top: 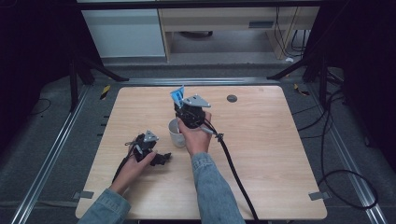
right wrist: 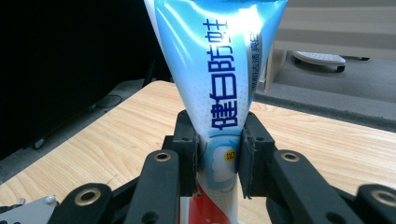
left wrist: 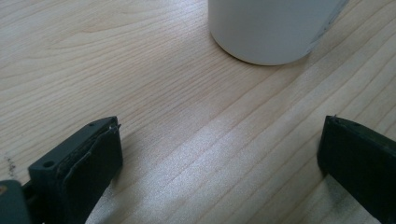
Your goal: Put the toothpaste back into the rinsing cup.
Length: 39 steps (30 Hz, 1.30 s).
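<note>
I see a blue and white toothpaste tube with dark blue lettering (right wrist: 219,88) pinched upright between my right gripper (right wrist: 218,158)'s jaws, held just above a white ceramic mug (top: 176,133) on the pale wooden table (top: 261,154). The right gripper view reveals the tube's printed lettering; the high view shows only its blue end. My left gripper (top: 159,157) rests beside the mug, and its own view shows the jaws spread wide, holding nothing.
</note>
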{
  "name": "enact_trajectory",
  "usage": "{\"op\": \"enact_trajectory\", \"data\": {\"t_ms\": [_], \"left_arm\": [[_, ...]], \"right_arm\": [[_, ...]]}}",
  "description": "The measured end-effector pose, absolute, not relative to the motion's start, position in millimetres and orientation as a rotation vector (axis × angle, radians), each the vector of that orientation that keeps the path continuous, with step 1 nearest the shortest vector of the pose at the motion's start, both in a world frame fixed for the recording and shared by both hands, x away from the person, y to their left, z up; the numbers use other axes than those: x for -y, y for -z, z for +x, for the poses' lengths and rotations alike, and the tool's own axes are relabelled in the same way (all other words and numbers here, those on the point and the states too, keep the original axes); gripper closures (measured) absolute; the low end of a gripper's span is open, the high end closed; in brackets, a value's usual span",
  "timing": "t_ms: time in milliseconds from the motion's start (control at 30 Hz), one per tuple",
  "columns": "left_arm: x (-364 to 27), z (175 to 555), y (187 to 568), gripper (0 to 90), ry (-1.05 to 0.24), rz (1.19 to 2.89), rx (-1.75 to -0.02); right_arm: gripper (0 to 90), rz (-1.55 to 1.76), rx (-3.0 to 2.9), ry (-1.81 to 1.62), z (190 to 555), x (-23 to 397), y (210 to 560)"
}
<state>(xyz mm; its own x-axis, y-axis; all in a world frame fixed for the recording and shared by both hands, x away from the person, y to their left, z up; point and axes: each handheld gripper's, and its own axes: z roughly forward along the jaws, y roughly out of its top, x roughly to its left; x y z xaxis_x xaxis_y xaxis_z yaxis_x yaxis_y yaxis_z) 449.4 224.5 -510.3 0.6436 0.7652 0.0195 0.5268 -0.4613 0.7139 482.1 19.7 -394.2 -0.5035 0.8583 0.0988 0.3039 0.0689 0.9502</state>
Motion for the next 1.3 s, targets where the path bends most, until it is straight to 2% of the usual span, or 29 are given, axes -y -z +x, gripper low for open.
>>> {"op": "enact_trajectory", "data": {"t_ms": [1300], "left_arm": [[-225, 449, 510, 0.0, -0.442, 2.178, -0.997]], "right_arm": [[71.5, 1.221, -1.867, -1.444, 486, -20, 417]]}}
